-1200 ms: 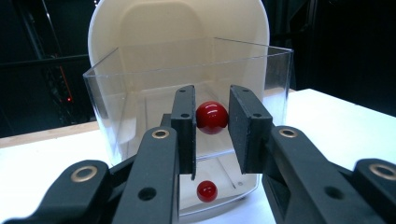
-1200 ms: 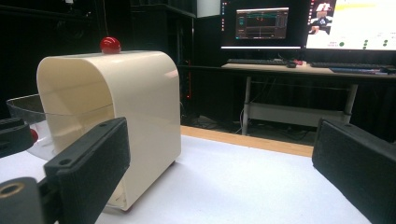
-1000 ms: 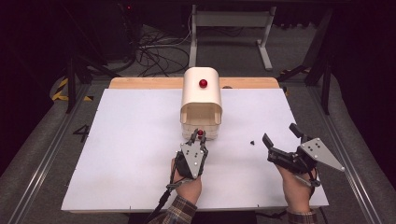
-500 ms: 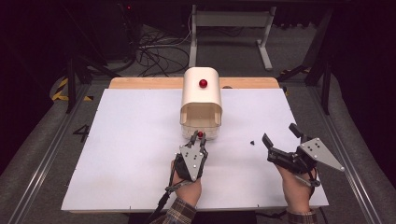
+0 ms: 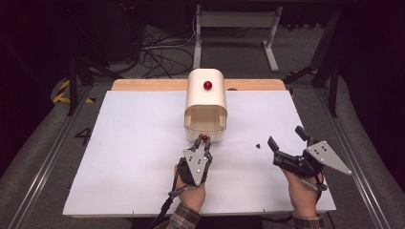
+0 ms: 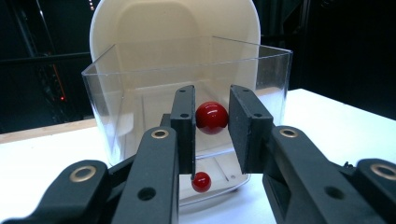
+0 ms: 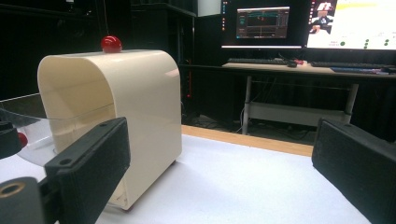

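From above, we see the left tool [image 5: 203,140] near the middle of the white table [image 5: 119,157], its jaws drawn in on the red knob [image 5: 205,138] at the front of a clear drawer [image 5: 205,129]. That drawer stands partly out of a cream box [image 5: 206,95], which carries a second red ball [image 5: 207,85] on its top. The right tool [image 5: 285,143] lies well apart to the right, held low over the table with its jaws spread wide and nothing between them; a small dark speck [image 5: 257,145] lies on the table between the two tools. In the left gripper view, we look along the left tool [image 6: 211,116] and find the knob [image 6: 211,117] caught between its two pads, the left pad touching it and the right pad just at its other side, so the tool has hold of it. The drawer [image 6: 271,74] rises just behind, with the box [image 6: 140,28] behind that, and the knob's reflection [image 6: 201,182] shows below. In the right gripper view, we see the right tool [image 7: 219,163] with its jaws far apart and empty, the box [image 7: 140,107] ahead at left with the ball [image 7: 111,44] on top, and screens [image 7: 308,23] on a desk beyond the table.
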Demonstrator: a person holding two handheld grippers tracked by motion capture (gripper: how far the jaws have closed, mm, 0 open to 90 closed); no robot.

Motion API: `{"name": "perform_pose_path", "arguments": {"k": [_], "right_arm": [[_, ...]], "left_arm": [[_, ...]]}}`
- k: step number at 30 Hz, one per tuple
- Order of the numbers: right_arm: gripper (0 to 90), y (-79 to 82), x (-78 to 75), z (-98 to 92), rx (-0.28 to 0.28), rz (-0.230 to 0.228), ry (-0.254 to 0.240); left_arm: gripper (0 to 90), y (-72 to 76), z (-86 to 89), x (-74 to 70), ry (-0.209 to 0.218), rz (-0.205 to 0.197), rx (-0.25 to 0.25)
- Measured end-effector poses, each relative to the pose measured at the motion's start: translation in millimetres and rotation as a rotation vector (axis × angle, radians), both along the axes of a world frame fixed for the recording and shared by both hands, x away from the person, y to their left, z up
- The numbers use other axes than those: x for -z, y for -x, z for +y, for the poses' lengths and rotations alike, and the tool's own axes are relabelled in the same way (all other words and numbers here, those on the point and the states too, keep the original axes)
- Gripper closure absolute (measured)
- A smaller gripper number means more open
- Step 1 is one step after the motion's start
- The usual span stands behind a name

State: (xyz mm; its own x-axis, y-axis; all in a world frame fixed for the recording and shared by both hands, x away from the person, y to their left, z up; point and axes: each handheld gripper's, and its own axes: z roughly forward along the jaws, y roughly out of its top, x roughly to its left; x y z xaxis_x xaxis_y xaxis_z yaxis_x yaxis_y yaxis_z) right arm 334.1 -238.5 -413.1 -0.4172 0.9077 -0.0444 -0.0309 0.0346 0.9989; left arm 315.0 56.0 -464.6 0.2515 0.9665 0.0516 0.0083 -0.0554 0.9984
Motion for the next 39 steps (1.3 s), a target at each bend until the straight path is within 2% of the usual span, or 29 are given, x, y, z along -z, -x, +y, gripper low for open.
{"name": "perform_pose_path", "arguments": {"k": [5,9,16,20,24,30,39], "right_arm": [[5.0,0.1,0.0,0.0,0.0,0.001,-0.001],[5.0,0.0,-0.1,0.1,0.0,0.0,0.001],[5.0,0.4,-0.3,0.0,0.002,0.0,0.0],[5.0,0.1,-0.2,0.3,0.001,-0.001,0.001],[5.0,0.2,-0.2,0.8,0.001,-0.002,0.0],[5.0,0.0,0.3,1.2,-0.001,0.001,0.004],[5.0,-0.7,0.9,1.5,0.0,0.003,0.006]], "left_arm": [[72.3,-0.2,0.8,-0.1,-0.002,0.002,0.007],[65.2,-0.4,1.0,-0.3,-0.006,0.01,0.018],[58.6,1.1,2.5,-2.7,-0.015,0.0,0.031],[52.0,1.7,5.2,-5.4,-0.01,0.001,0.037],[48.9,1.3,8.2,-6.8,-0.018,0.012,0.051],[43.5,0.6,14.6,-8.9,-0.007,0.031,0.078],[31.7,0.3,22.2,-12.3,0.002,0.028,0.068]]}}
